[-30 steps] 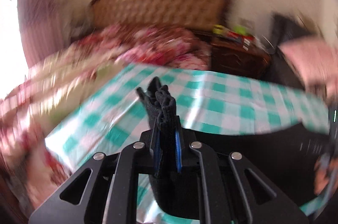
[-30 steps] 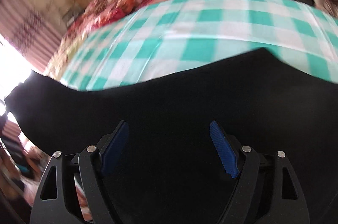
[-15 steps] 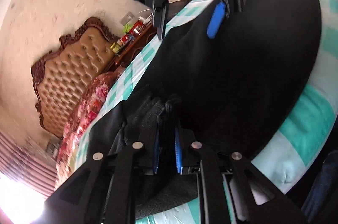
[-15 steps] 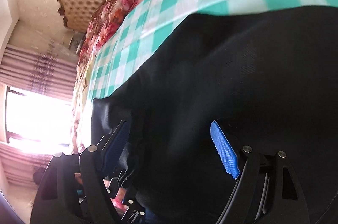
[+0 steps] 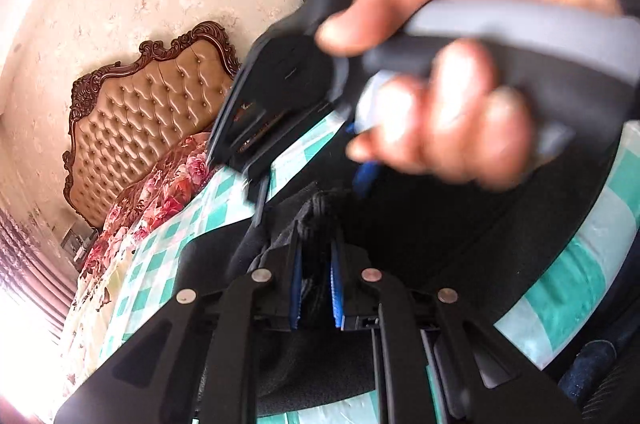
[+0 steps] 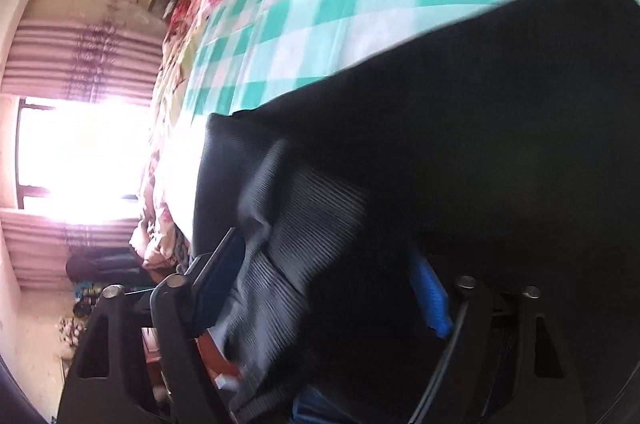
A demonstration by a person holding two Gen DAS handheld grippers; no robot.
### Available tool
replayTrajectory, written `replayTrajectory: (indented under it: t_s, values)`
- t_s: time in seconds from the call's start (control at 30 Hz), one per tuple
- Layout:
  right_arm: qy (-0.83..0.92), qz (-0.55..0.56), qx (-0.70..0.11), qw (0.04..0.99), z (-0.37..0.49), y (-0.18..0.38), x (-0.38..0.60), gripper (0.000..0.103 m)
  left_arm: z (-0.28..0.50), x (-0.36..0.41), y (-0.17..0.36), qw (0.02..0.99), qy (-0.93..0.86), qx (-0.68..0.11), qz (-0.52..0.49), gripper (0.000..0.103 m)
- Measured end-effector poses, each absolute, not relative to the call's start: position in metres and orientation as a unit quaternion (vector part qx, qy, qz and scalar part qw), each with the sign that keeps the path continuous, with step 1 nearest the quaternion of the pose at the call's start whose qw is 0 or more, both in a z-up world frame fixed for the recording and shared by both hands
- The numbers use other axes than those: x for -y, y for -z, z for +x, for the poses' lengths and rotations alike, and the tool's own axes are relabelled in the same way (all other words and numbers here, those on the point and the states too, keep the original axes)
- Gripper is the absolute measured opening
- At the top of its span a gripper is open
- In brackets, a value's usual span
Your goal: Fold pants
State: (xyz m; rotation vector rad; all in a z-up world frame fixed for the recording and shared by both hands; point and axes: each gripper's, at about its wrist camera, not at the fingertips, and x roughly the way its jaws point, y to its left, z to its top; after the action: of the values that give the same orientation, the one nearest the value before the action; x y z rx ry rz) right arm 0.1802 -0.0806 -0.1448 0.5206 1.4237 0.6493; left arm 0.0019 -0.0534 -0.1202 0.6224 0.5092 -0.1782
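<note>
Black pants [image 5: 460, 224] lie spread on the green-and-white checked sheet [image 5: 568, 288]. My left gripper [image 5: 316, 284] is shut on a bunched fold of the black fabric, which sticks out past its blue pads. Just above it a person's hand [image 5: 440, 83] holds my right gripper [image 5: 312, 191], blurred and pointing down at the pants. In the right wrist view the right gripper [image 6: 326, 284] has its jaws closing, with a ribbed grey-black fold of the pants [image 6: 304, 244] between the pads. The pads do not visibly pinch it.
A floral quilt [image 5: 160, 191] and a tufted brown headboard [image 5: 148, 119] lie beyond the sheet. A bright window with striped curtains [image 6: 80, 151] is on the left of the right wrist view. The bed's near edge [image 5: 552, 336] is at lower right.
My left gripper rolled and came down onto the spread pants, still holding its fold. The right gripper moved in close above the left one, and its jaws narrowed around ribbed fabric.
</note>
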Motion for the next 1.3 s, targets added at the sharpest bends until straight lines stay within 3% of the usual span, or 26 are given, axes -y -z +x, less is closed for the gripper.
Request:
replayTrajectory:
  t_s: [0.07,0.13,0.3,0.5,0.77,0.97,1.07,1.1,1.17,1.27,1.3]
  values:
    - [-0.279,0.210,-0.625,0.699,0.188,0.145,0.070,0.025,-0.005,0.056,0.123,0.915,0.085,-0.246,0.307,0.012]
    - [-0.290,0.201,-0.606,0.713,0.190,0.133,0.069,0.020,-0.005,0.062,0.120,0.915,0.079,-0.235,0.318,0.011]
    - [-0.297,0.141,-0.529,0.782,0.181,0.085,0.093,0.017,0.000,0.092,0.112,0.912,0.108,-0.200,0.341,0.011]
    - [-0.273,0.127,-0.544,0.783,0.181,0.131,0.124,0.017,0.004,0.119,0.153,0.886,0.153,-0.240,0.366,0.012]
    - [-0.269,0.107,-0.535,0.794,0.180,0.127,0.123,0.017,0.000,0.107,0.136,0.901,0.205,-0.268,0.274,0.048]
    - [-0.249,0.097,-0.534,0.802,0.174,0.128,0.126,0.018,-0.017,0.016,0.079,0.938,0.182,-0.282,0.083,0.049]
    - [-0.225,0.069,-0.512,0.826,0.160,0.111,0.132,0.018,-0.024,-0.075,0.057,0.950,0.104,-0.293,-0.039,0.037]
    - [-0.209,0.050,-0.498,0.840,0.153,0.102,0.133,0.019,-0.024,-0.098,0.055,0.949,0.083,-0.297,-0.062,0.030]
    - [-0.187,0.008,-0.468,0.864,0.137,0.084,0.131,0.024,-0.032,-0.139,0.056,0.946,0.040,-0.309,-0.086,0.026]
    - [-0.206,-0.003,-0.441,0.873,0.116,0.065,0.115,0.027,-0.036,-0.166,0.059,0.945,0.027,-0.319,-0.071,0.030]
    - [-0.215,-0.009,-0.439,0.873,0.109,0.064,0.103,0.028,-0.041,-0.165,0.065,0.941,0.036,-0.332,-0.059,0.047]
